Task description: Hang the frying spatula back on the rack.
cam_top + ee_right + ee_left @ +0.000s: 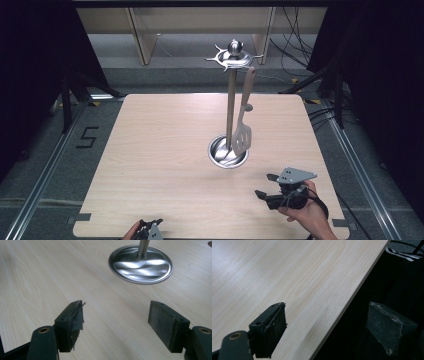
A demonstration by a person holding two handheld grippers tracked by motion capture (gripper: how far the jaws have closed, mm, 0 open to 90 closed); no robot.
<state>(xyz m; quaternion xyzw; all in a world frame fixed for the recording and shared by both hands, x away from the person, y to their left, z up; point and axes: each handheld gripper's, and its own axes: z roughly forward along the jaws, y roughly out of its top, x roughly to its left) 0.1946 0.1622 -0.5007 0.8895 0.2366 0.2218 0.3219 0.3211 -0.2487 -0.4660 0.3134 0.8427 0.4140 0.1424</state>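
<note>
Spatula (pixel 243 131) hung from a hook at the crown of the utensil stand (pixel 230 107), just beside the post, blade down over the round steel base (pixel 140 264). Whether the blade tip rested on the base could not be told.

Right gripper (pixel 267 186) sat near the stand, on the person's side of its base and a little to the right; jaws wide apart, nothing between them. In the right gripper view the base lay ahead, beyond the jaws. Left gripper (pixel 151 228) was well apart from the stand, at the near edge of the surface (pixel 165 150); jaws likewise spread wide and empty, one of them past the surface edge in the left gripper view.

Handling judgement: the spatula looked all metal, so stiff, fairly light, smooth and prone to slip between flat pads. Free-hanging, it would likely swing when touched. Best hold judged to be the flat handle at mid-length, pads across its broad faces, then lift to clear the hook. The stand looked top-heavy on a narrow post; a sideways pull could tip it.
</note>
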